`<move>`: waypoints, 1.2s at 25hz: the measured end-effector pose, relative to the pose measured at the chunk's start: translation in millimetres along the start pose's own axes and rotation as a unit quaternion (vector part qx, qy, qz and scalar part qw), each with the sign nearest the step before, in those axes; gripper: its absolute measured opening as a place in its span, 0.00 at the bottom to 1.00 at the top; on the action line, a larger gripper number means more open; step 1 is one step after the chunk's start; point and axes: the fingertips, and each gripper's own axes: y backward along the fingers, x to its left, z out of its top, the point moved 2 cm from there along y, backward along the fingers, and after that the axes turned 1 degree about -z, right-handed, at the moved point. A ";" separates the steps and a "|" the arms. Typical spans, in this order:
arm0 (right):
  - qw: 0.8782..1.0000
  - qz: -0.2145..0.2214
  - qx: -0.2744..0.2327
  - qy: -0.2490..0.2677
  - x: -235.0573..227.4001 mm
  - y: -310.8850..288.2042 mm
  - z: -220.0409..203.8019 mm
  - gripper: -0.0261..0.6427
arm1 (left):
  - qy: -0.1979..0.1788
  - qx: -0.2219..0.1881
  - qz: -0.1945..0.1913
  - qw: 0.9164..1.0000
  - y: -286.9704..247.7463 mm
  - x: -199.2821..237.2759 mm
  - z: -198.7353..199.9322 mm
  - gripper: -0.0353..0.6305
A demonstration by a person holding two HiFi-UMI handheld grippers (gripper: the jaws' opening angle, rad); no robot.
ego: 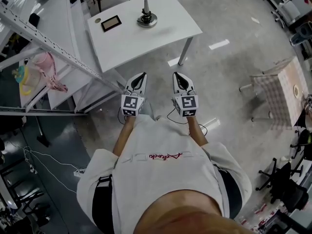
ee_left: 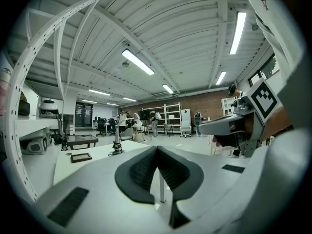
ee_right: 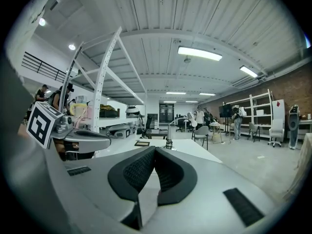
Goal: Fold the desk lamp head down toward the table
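A silver desk lamp (ego: 147, 12) stands on a white table (ego: 161, 35), its curved neck arching right to the head at the table's far edge. It shows small in the left gripper view as the lamp (ee_left: 117, 143) and in the right gripper view as the lamp (ee_right: 169, 136) with its head raised. My left gripper (ego: 138, 83) and right gripper (ego: 180, 82) hover side by side short of the table's near edge, well apart from the lamp. Both are shut with nothing between the jaws, as seen at the left gripper (ee_left: 157, 152) and the right gripper (ee_right: 155, 152).
A small dark-framed tablet (ego: 111, 23) lies on the table left of the lamp. A white metal rack (ego: 53, 48) with slanted struts stands to the left, holding pink items (ego: 46, 67). A checked-cloth table (ego: 282, 91) is at the right. People stand far off in the room.
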 end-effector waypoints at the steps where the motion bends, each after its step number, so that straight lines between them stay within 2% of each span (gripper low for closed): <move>1: 1.000 0.001 0.000 0.000 -1.3 -1.3 0.3 0.08 | 0.000 0.001 0.001 1.000 -0.8 -0.2 0.5 0.09; 30: 1.000 0.016 0.001 0.011 -26.4 -65.0 -1.9 0.08 | -0.007 -0.001 0.018 1.000 -54.7 38.4 -11.4 0.09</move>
